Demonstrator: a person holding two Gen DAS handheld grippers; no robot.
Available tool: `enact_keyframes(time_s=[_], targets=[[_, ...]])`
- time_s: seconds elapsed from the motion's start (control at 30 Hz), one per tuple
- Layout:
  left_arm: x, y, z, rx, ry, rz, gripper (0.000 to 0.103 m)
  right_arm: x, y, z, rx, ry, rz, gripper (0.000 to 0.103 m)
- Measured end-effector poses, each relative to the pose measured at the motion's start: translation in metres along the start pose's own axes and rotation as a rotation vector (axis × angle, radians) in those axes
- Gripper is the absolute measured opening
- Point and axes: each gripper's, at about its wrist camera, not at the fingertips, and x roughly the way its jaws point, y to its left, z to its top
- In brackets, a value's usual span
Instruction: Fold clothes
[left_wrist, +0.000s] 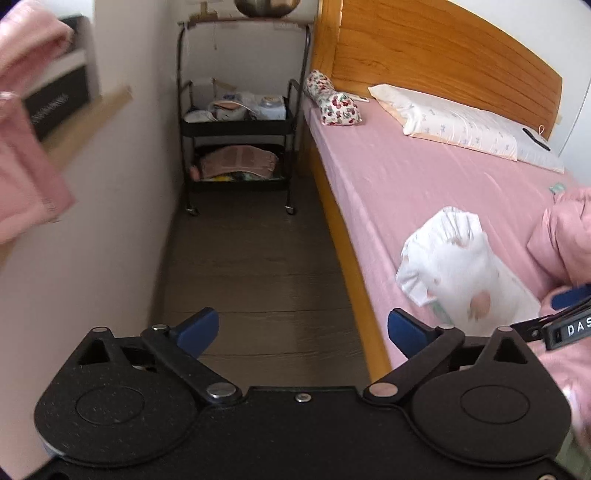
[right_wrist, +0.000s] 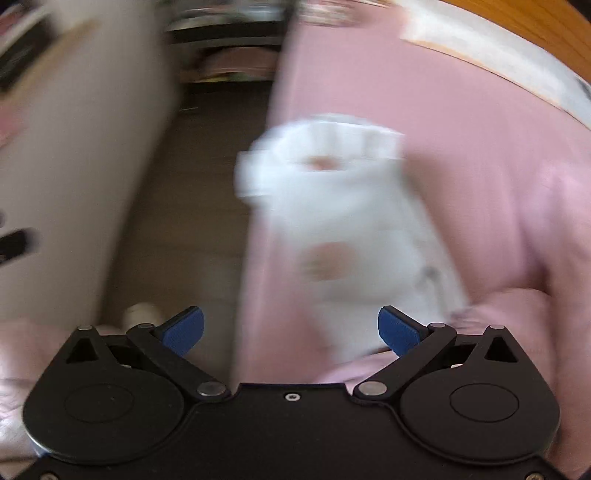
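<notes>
- The left hand-held gripper (left_wrist: 303, 328) stands spread wide with nothing between its blue pads, above the floor (left_wrist: 258, 258) beside the bed (left_wrist: 424, 177).
- The right hand-held gripper (right_wrist: 290, 326) is spread too, holding nothing.
- A white garment (left_wrist: 458, 266) lies crumpled on the pink sheet, near the bed's edge.
- Pink cloth (left_wrist: 565, 236) sits just beside it.
- A black cart (left_wrist: 236, 129) stands by the wall.

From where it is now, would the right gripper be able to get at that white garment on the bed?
Probably yes. The white garment lies uncovered on the bed just ahead of the right gripper, whose fingers stand wide open and empty.
</notes>
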Motion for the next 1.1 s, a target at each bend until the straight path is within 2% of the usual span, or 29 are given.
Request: enact_keyframes(time_s=[0.07,0.13,0.2,0.3,0.4,0.5,0.63,0.8,1.0,1.1], targets=[[-0.016,-0.006,-0.005,0.009,-0.014,0.011,0.099,-0.008,0.026,0.0,-0.053,-0.006,0.03,0.102],[-0.032,-0.02,-0.011,0.014,-0.03,0.019,0.099,-0.027,0.058,-0.001,-0.078,0.003,0.012,0.102],[-0.05,-0.028,-0.017,0.017,-0.052,0.01,0.099,-0.043,0.062,0.001,-0.064,0.052,-0.009,0.101],[-0.073,-0.032,-0.026,0.024,-0.08,-0.02,0.099,-0.072,0.073,0.003,-0.019,0.06,0.027,0.101],[-0.09,-0.036,-0.03,0.009,-0.081,-0.021,0.099,-0.093,0.078,-0.01,-0.029,0.037,0.024,0.101],[-0.1,-0.045,-0.035,-0.024,-0.068,-0.004,0.099,-0.097,0.08,-0.019,-0.04,0.0,0.021,0.101],[-0.113,-0.058,-0.041,-0.055,-0.07,0.036,0.099,-0.1,0.079,-0.028,0.003,0.019,0.044,0.101],[-0.119,-0.074,-0.047,-0.019,-0.054,0.072,0.099,-0.095,0.079,-0.028,0.02,0.03,0.07,0.101],[-0.116,-0.076,-0.051,-0.02,-0.032,0.063,0.099,-0.103,0.073,-0.027,0.023,-0.008,0.043,0.101],[-0.114,-0.071,-0.052,-0.047,-0.019,0.058,0.099,-0.102,0.075,-0.03,0.013,0.004,0.035,0.101]])
